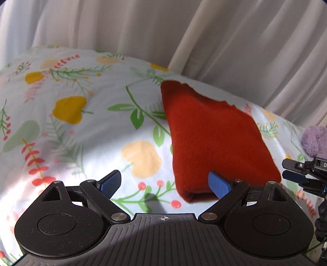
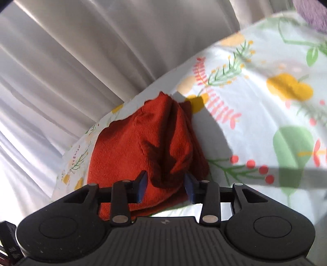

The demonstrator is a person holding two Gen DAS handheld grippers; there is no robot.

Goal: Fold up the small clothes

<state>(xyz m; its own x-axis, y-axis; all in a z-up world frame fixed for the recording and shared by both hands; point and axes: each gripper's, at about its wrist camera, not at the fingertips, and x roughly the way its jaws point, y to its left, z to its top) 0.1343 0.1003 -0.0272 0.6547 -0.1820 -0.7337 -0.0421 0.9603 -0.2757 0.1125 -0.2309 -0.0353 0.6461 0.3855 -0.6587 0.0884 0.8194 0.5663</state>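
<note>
A rust-red knitted garment (image 1: 214, 141) lies folded on the floral sheet (image 1: 81, 122). My left gripper (image 1: 164, 183) is open wide just above the sheet, its right pad (image 1: 219, 187) over the garment's near left corner, holding nothing. In the right wrist view the same garment (image 2: 143, 147) is bunched up in a ridge between my right gripper's (image 2: 166, 189) blue pads. The jaws stand partly open around the cloth with gaps on both sides. The right gripper's fingers (image 1: 294, 171) also show at the right edge of the left wrist view.
White curtains (image 1: 204, 41) hang close behind the far edge of the bed. A purple fluffy item (image 1: 314, 141) lies on the sheet to the right of the garment, also at the top right in the right wrist view (image 2: 312, 14).
</note>
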